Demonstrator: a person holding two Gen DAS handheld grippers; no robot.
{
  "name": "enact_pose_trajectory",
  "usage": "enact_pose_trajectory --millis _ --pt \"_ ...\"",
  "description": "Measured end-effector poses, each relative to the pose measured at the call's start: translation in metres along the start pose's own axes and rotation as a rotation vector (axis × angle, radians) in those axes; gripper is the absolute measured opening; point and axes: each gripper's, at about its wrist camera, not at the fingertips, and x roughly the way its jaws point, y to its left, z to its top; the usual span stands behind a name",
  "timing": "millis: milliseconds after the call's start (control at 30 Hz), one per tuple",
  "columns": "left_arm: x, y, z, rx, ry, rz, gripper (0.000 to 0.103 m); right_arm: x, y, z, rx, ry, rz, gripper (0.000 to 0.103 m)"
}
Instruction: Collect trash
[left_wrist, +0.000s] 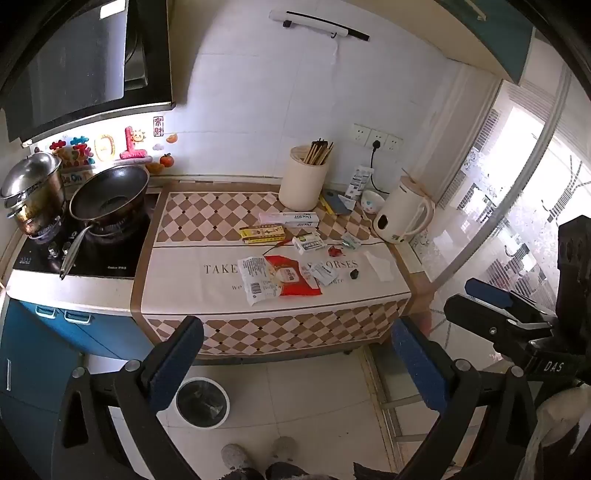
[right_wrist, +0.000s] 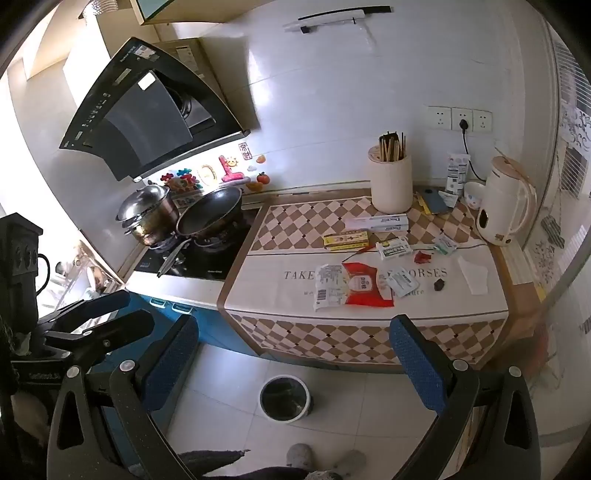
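Trash lies scattered over the counter's checkered cloth (left_wrist: 207, 295): a red wrapper (left_wrist: 291, 282), a white printed wrapper (left_wrist: 256, 278) overlapping its left edge, small sachets (left_wrist: 323, 274) just to its right, a dark scrap (left_wrist: 354, 274) and a white tissue (left_wrist: 380, 266) nearer the kettle (left_wrist: 400, 214). All of it looks light, thin and limp, likely to slide on the cloth; a raised, crumpled edge would probably give the best hold. The flat boxes (left_wrist: 288, 218) behind look stiffer. The left gripper (left_wrist: 295, 365) and right gripper (right_wrist: 295, 365) hang in front of the counter, well apart from the trash, each spread wide and empty. The lined bin (left_wrist: 201, 402) stands on the tiled floor below the counter's front edge. To the left are a stove with a wok (left_wrist: 109, 195) and a steel pot (left_wrist: 31, 192).
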Motion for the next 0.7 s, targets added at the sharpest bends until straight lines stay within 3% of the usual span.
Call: enact_pose_trajectory --millis 700 --pt "-0.003 -0.003 0.006 0.007 0.012 -0.029 0.103 0.003 -0.002 0.000 0.010 0.011 0.018 0.103"
